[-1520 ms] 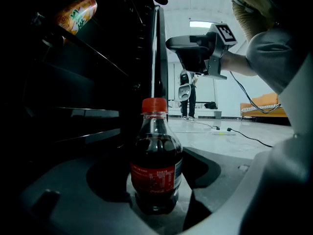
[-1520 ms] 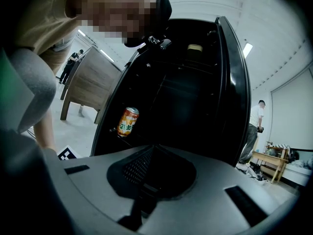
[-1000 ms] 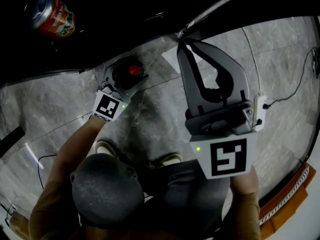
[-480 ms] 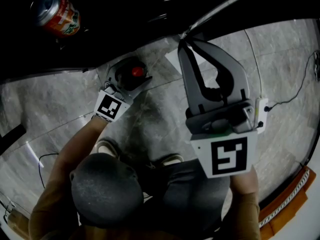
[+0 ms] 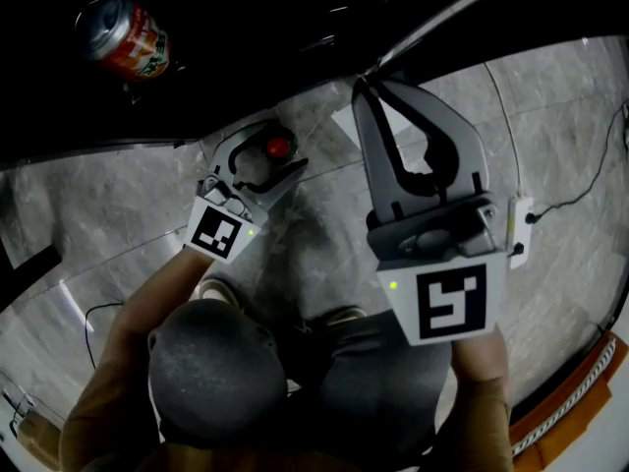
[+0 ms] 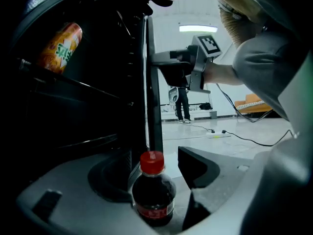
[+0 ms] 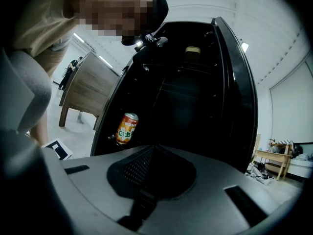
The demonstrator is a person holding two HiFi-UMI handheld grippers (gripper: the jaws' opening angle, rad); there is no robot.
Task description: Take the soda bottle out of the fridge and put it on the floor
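standing btwn wide, just-narrowing left hand-held gripper [image 5: 278,151] jaws: dark soda bottle [image 6: 152,198], red cap [image 6: 152,162].

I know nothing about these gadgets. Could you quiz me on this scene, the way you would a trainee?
1. Where is the orange can?
2. What stands between the left tool's jaws? A) a glass jar B) a dark soda bottle with a red cap C) a white cup
3. True or false: the right tool is gripping the can.

Key
1. On a shelf in the dark fridge.
2. B. The jaws have just closed a little, yet they stand apart around the bottle without pressing on it.
3. False. Its jaws are together, with no can between them.
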